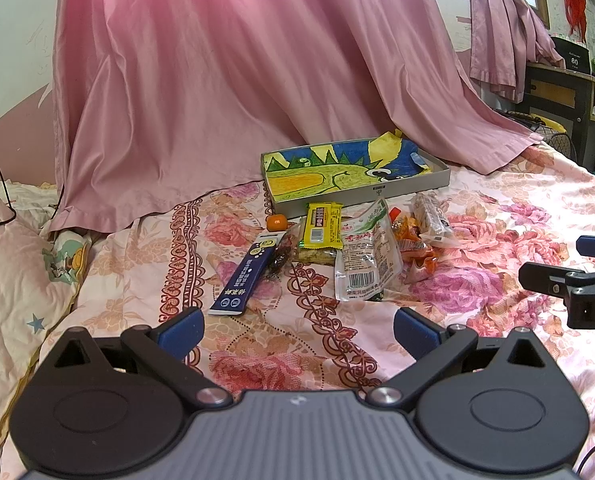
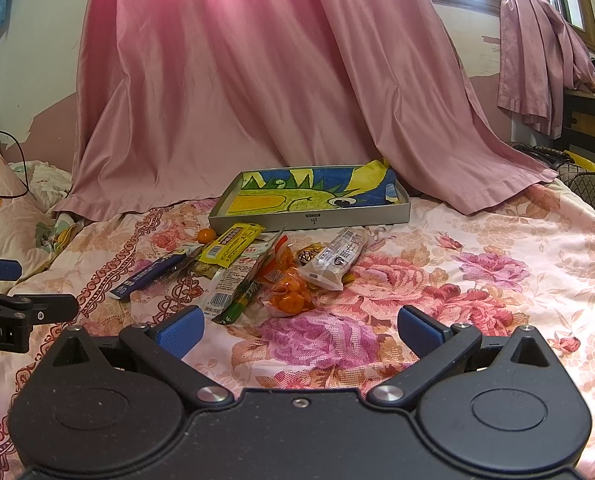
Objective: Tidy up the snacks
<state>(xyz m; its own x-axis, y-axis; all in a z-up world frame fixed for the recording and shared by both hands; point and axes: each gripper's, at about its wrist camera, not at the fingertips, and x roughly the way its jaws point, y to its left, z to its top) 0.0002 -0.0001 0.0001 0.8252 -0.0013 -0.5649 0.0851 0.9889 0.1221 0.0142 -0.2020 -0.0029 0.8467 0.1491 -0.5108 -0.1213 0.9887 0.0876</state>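
Observation:
A heap of snacks lies on the floral bedspread: a navy stick pack (image 1: 246, 275) (image 2: 150, 271), a yellow bar (image 1: 322, 225) (image 2: 230, 243), a clear white pouch (image 1: 367, 258) (image 2: 233, 280), orange wrapped sweets (image 1: 411, 240) (image 2: 289, 290), a pale wrapped roll (image 1: 431, 214) (image 2: 335, 258) and a small orange fruit (image 1: 276, 222) (image 2: 207, 234). Behind them sits a shallow grey tray (image 1: 377, 193) (image 2: 317, 220) lined with a crayon drawing. My left gripper (image 1: 297, 330) and right gripper (image 2: 299, 330) both hover open in front of the heap, holding nothing.
A pink curtain (image 1: 237, 80) drapes onto the bed behind the tray. A pillow (image 1: 13, 280) lies at the left with a black cable (image 1: 1, 184) above it. Dark furniture (image 1: 569, 96) stands at the far right. The other gripper shows at each view's edge.

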